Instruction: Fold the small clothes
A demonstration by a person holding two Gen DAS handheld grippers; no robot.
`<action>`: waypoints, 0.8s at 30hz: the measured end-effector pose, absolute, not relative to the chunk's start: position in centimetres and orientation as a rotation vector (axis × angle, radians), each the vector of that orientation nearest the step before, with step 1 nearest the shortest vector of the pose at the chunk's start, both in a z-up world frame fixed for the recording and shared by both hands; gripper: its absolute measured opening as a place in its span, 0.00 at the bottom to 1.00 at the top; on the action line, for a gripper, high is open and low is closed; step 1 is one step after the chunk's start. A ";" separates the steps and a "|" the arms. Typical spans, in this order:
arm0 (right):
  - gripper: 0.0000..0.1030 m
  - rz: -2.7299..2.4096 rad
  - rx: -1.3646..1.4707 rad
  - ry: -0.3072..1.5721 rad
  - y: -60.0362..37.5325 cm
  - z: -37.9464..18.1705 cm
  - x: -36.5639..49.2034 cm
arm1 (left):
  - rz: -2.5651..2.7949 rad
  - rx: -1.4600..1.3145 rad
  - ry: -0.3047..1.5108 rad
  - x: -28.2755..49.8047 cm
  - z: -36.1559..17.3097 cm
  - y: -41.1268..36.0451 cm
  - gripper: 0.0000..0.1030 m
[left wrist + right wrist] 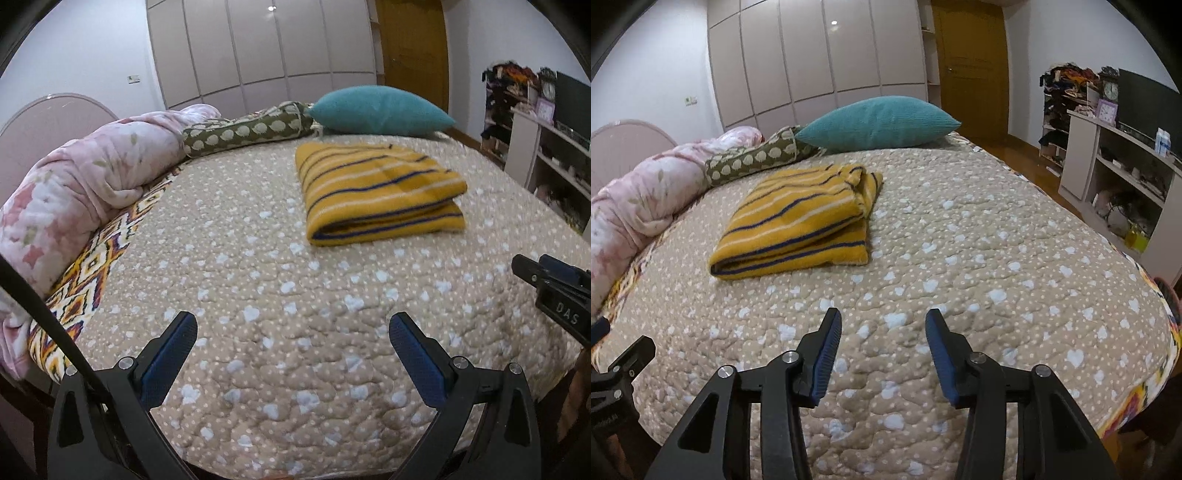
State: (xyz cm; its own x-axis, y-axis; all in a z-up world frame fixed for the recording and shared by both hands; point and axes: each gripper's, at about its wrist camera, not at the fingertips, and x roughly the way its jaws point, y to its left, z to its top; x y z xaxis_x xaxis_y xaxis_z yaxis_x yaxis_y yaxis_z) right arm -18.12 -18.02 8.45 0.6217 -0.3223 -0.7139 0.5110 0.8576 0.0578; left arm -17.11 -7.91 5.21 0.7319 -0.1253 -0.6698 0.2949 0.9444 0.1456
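A folded mustard-yellow striped garment (pixel 380 195) lies on a beige heart-print quilt (pixel 258 295), near a teal cushion (pixel 380 110) and a rolled pink floral blanket (pixel 85 184). The left gripper (pixel 291 354) hangs over bare quilt, jaws wide apart and empty; part of the right gripper (pixel 554 295) shows at the frame's edge

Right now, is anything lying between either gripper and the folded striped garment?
Nothing visible. Only bare quilt lies between the open right gripper and the garment, and likewise ahead of the open left gripper.
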 end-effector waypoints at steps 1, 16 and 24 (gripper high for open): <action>0.52 -0.488 0.262 0.772 -17.9 8.2 -18.0 | -0.238 0.254 0.720 -17.1 5.1 -8.0 1.00; 0.57 -0.451 0.143 0.844 -14.3 6.9 -16.7 | -0.294 0.194 0.776 -16.7 4.4 -7.1 1.00; 0.59 -0.465 0.123 0.861 -14.3 6.5 -16.5 | -0.339 0.162 0.813 -16.5 3.9 -7.1 1.00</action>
State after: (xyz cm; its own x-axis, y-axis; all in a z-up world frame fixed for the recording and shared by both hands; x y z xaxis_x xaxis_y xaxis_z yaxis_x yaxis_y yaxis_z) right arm -16.51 -14.27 6.51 0.5590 -0.3442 -0.7543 0.4415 0.8936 -0.0806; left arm -16.48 -7.13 3.89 0.6373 -0.2342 -0.7342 0.3572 0.9340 0.0120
